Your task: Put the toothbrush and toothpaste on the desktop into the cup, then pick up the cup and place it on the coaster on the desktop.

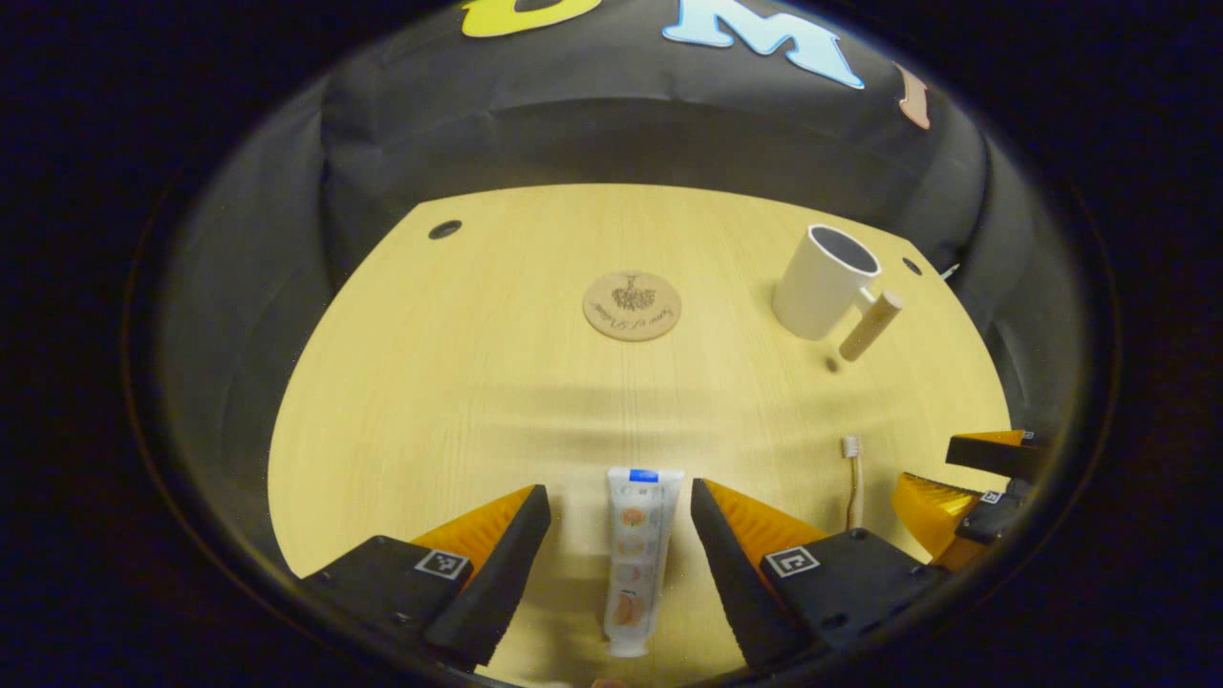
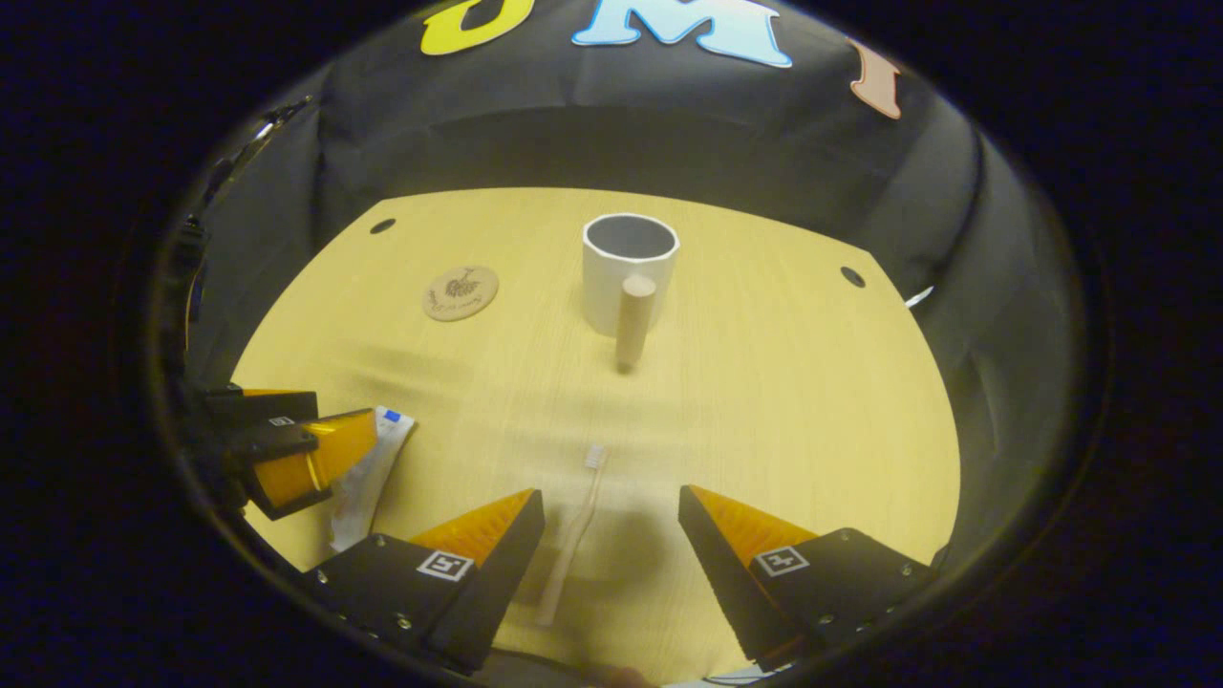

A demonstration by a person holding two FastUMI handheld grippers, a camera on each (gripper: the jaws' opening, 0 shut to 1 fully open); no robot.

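A white toothpaste tube point(image 1: 634, 554) lies flat on the wooden desktop, between the spread fingers of my left gripper point(image 1: 621, 506), which is open and not touching it. The pale toothbrush point(image 2: 571, 540) lies between the fingers of my open right gripper point(image 2: 611, 511), closer to its left finger. Farther back stands a white cup point(image 2: 626, 269) with a wooden handle point(image 2: 632, 320), upright and empty as far as I can see. A round wooden coaster point(image 1: 632, 305) lies near the middle of the desk. The toothbrush point(image 1: 852, 478) and right gripper point(image 1: 965, 478) also show at the left gripper view's right edge.
The desktop point(image 2: 783, 401) is light wood with small round holes point(image 2: 852, 276) near its far corners. Black cloth walls close in the back and sides. The left gripper point(image 2: 287, 454) and toothpaste tube point(image 2: 368, 478) appear at the lower left of the right gripper view.
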